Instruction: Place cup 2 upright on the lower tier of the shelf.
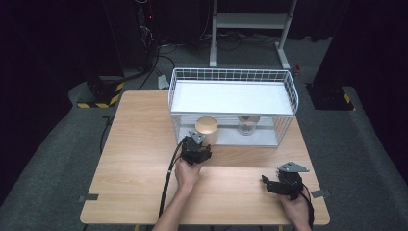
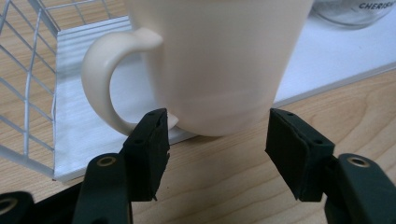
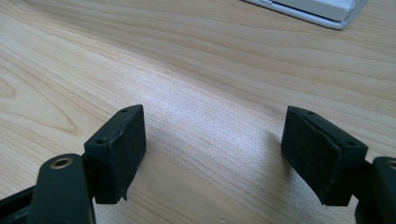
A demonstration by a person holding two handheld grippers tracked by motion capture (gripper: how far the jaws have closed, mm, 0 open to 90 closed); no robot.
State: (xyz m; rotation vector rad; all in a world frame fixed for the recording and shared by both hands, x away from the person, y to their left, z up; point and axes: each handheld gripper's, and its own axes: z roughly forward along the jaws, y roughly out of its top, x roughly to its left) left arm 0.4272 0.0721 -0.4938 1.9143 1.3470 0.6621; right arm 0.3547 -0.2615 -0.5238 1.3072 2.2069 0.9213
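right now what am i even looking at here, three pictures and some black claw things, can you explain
There is no robot here. A person sits at a wooden table and holds a hand-operated two-jaw gripper in each hand.

The high view comes from a fixed camera above the person, looking down on the table. The other two come from small cameras riding on the grippers, looking along their black jaws.

On the table stands a white wire rack with a shelf. On its lower tray are a cream mug and a glass jar.

The left gripper is at the mug. Its jaws sit either side of the mug's base, the left pad about at the handle's foot, the other seemingly just clear, so a firm grip is not certain.

The right gripper rests open over bare table, holding nothing.
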